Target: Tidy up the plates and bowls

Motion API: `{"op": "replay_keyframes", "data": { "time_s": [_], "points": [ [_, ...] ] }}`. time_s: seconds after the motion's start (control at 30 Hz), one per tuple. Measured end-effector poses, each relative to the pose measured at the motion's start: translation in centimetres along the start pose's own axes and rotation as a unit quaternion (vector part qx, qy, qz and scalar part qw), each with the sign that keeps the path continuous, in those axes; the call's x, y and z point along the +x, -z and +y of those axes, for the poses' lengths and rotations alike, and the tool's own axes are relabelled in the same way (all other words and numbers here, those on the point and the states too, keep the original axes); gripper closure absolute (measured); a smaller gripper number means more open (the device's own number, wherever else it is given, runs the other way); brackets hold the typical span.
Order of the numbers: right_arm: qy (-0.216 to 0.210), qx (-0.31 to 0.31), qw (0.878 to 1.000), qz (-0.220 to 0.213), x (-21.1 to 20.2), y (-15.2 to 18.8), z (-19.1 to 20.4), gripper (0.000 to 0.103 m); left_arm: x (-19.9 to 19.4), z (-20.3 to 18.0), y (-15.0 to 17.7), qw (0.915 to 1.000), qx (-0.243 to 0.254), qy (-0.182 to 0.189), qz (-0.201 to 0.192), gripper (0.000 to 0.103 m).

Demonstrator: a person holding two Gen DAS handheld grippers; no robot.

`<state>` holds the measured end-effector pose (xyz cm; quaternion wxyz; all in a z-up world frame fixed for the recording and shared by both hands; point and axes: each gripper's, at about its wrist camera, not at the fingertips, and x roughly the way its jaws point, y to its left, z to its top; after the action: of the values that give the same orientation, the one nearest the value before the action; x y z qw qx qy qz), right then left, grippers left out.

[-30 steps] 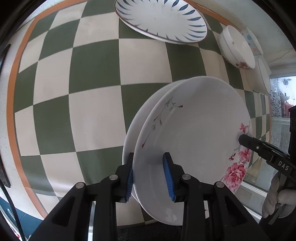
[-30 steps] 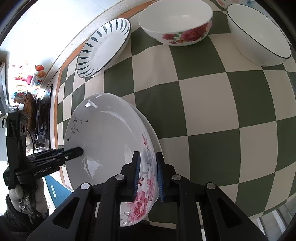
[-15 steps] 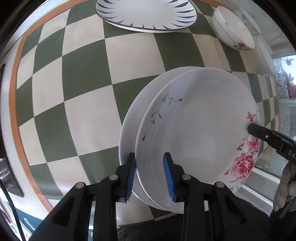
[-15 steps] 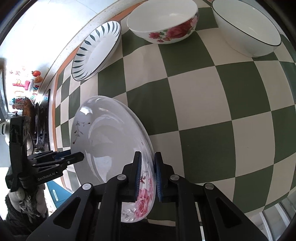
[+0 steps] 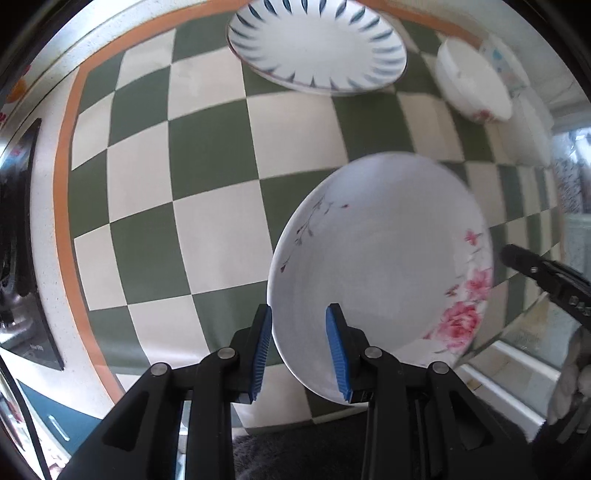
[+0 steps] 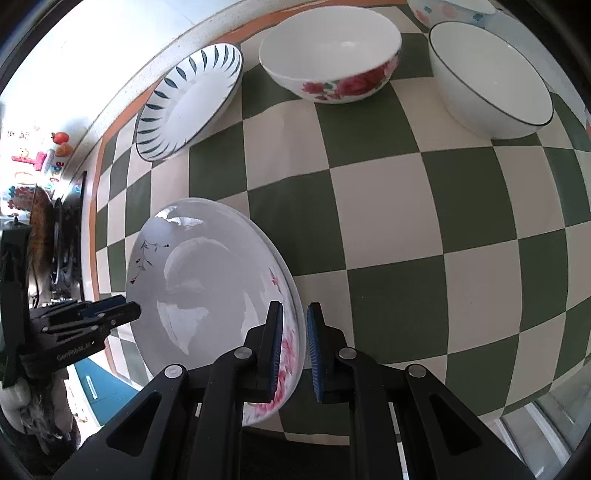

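**Claws.** The left claw (image 5: 299, 332) points down at the desk. Its two blue ribbed pads (image 5: 263, 343) are closed on the near rim of the white round ceramic plate with pink rose and thin branch decoration (image 5: 384, 251), one pad under the rim and the other on the inner face. The right claw (image 6: 295, 347) is almost fully closed on the opposite rim of the same plate, at the rose decoration, with one pad on each side of the rim. Neither claw holds any other item.

**Held item.** The rose plate sits between the two claws at the near edge of the desk (image 6: 388, 206), which is covered in green and cream checks with an orange border. In the right wrist view a second white rim (image 6: 286, 275) shows directly under the plate's far edge. Whether the plate's underside touches the desk cannot be told.

**Other items.** These all stand on the desk, well apart from the held plate:
- A white plate with a ring of dark blue leaf marks (image 6: 188, 103) is at the far left.
- A white bowl with red roses on its outer wall (image 6: 328, 55) is just beside that plate.
- A white bowl with a thin dark rim line (image 6: 487, 81) is to the right of the rose bowl.
- A bowl with pastel flowers (image 6: 450, 7) is behind these, cut off by the frame edge.
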<state>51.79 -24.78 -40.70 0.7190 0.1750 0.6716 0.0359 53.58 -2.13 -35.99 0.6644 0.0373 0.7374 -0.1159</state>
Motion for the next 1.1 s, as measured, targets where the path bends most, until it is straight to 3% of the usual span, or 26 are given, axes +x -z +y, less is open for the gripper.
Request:
{"op": "replay_keyframes", "data": {
  "time_s": [0.07, 0.17, 0.27, 0.3, 0.33, 0.5, 0.7, 0.87, 0.97, 1.0, 1.03, 1.1],
  "points": [
    [0.011, -0.001, 1.0, -0.002, -0.7, -0.4, 0.4, 0.088, -1.7, 0.2, -0.8, 0.9997, -0.013, 0.011, -0.019, 0.075],
    [-0.028, 0.0, 0.999, -0.026, -2.9, -2.0, 2.0, 0.087, -3.6, 1.0, -2.6, 0.998, -0.036, 0.028, -0.044, 0.073],
    [-0.053, -0.013, 0.998, -0.038, -4.2, -5.3, 3.9, 0.072, -5.0, 2.5, -5.8, 0.9942, -0.065, 0.036, -0.078, 0.073],
    [-0.045, -0.021, 0.998, -0.041, -4.3, -6.8, 4.7, 0.065, -5.6, 3.6, -7.2, 0.9925, -0.075, 0.036, -0.09, 0.073],
    [-0.03, -0.029, 0.998, -0.048, -4.5, -8.3, 5.5, 0.065, -5.7, 4.4, -8.7, 0.9907, -0.086, 0.037, -0.098, 0.073],
    [-0.006, -0.051, 0.996, -0.074, -3.6, -16.2, 8.1, 0.065, -3.6, 8.4, -13.8, 0.9845, -0.131, 0.073, -0.09, 0.073],
    [0.021, -0.055, 0.997, -0.039, 1.4, -25.0, 9.3, 0.065, 0.9, 10.6, -17.3, 0.9822, -0.151, 0.093, -0.061, 0.073],
    [0.039, -0.049, 0.998, 0.008, 4.9, -27.5, 8.5, 0.065, 2.4, 10.6, -18.0, 0.9824, -0.15, 0.096, -0.056, 0.074],
    [0.028, -0.039, 0.998, 0.038, 6.4, -28.0, 7.8, 0.066, 2.2, 10.0, -17.8, 0.9844, -0.132, 0.089, -0.074, 0.085],
    [0.023, -0.033, 0.998, 0.041, 6.7, -28.0, 7.5, 0.069, 2.2, 9.9, -17.8, 0.985, -0.129, 0.087, -0.075, 0.087],
    [0.021, -0.025, 0.999, 0.042, 6.8, -27.9, 7.1, 0.08, 2.2, 9.8, -17.8, 0.9854, -0.127, 0.084, -0.076, 0.087],
    [0.028, -0.026, 0.999, 0.032, 6.8, -27.8, 6.8, 0.087, 2.1, 9.7, -17.9, 0.9858, -0.127, 0.08, -0.076, 0.087]
  ]
}}
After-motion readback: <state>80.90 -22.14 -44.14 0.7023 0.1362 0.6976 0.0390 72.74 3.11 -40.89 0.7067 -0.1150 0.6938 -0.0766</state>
